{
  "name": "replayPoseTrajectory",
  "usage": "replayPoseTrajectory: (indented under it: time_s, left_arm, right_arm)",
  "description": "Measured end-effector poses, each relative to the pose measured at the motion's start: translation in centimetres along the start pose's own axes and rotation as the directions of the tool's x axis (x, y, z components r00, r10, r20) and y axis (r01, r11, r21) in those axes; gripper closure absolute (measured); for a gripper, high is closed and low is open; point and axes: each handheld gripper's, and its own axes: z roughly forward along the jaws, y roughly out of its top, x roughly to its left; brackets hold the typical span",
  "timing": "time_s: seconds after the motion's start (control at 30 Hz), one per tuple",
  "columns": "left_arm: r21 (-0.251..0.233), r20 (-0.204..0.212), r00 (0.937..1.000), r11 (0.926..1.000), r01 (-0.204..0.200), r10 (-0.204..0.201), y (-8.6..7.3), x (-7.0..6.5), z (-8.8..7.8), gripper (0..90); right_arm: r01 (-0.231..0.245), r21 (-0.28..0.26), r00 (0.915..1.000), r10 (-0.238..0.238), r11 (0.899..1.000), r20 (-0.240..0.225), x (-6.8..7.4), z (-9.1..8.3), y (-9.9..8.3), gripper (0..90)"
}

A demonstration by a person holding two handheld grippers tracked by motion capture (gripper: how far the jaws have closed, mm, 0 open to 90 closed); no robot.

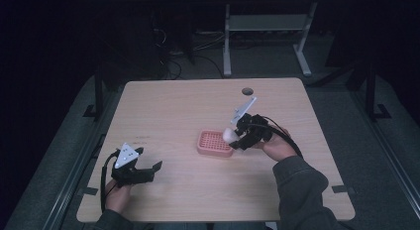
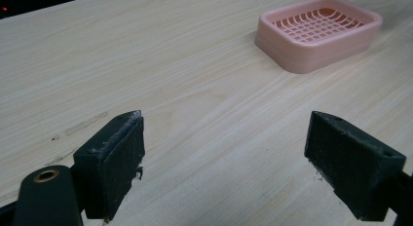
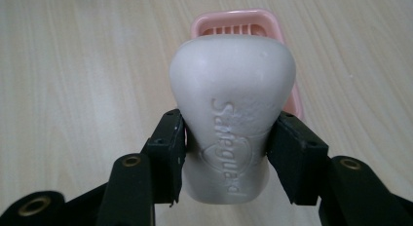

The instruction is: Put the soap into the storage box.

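Observation:
A white bar of soap (image 3: 231, 114) with embossed lettering is clamped between the two black jaws of my right gripper (image 3: 226, 155). In the high view the right gripper (image 1: 236, 137) holds the soap (image 1: 229, 135) just above the right end of a pink slotted soap dish (image 1: 212, 143) in the middle of the table. Most of the dish (image 3: 238, 22) is hidden behind the soap in the right gripper view. My left gripper (image 1: 147, 160) rests at the near left of the table, open, nothing between its jaws. Its own view has the dish (image 2: 319, 32) far off at the upper right.
The light wooden table (image 1: 173, 106) has a round cable hole (image 1: 247, 91) near its far edge. Beyond the table stand the legs of another desk (image 1: 267, 36) on a dark floor, with cables.

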Motion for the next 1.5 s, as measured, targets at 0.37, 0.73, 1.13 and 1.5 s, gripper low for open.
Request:
replayPoseTrajectory:
  time_s: [0.37, 0.73, 1.13, 1.5]
  left_arm:
    - [0.001, 0.000, 1.0000, 1.0000, 0.000, 0.000, 0.0, 0.0, 0.0, 14.4]
    - [0.002, 0.000, 1.0000, 1.0000, -0.001, 0.001, -0.1, 0.0, 0.0, 14.4]
    - [-0.006, 0.009, 0.9999, 0.9999, 0.011, -0.011, 0.0, 0.0, 0.0, 14.5]
    - [-0.007, 0.008, 0.9999, 0.9999, 0.011, -0.011, 0.0, 0.0, -0.1, 14.4]
  right_arm:
    - [0.035, -0.005, 0.9993, -0.035, 0.999, -0.011, -0.3, 0.9, 2.4, 49.4]
    - [0.029, 0.023, 0.9993, -0.029, 0.999, -0.022, -1.1, 2.5, 3.8, 49.3]
    - [-0.001, 0.124, 0.9995, 0.005, 0.992, -0.032, -2.2, 5.9, 4.4, 49.2]
    - [-0.014, 0.141, 0.9990, 0.020, 0.990, -0.040, -2.6, 7.1, 4.5, 49.0]
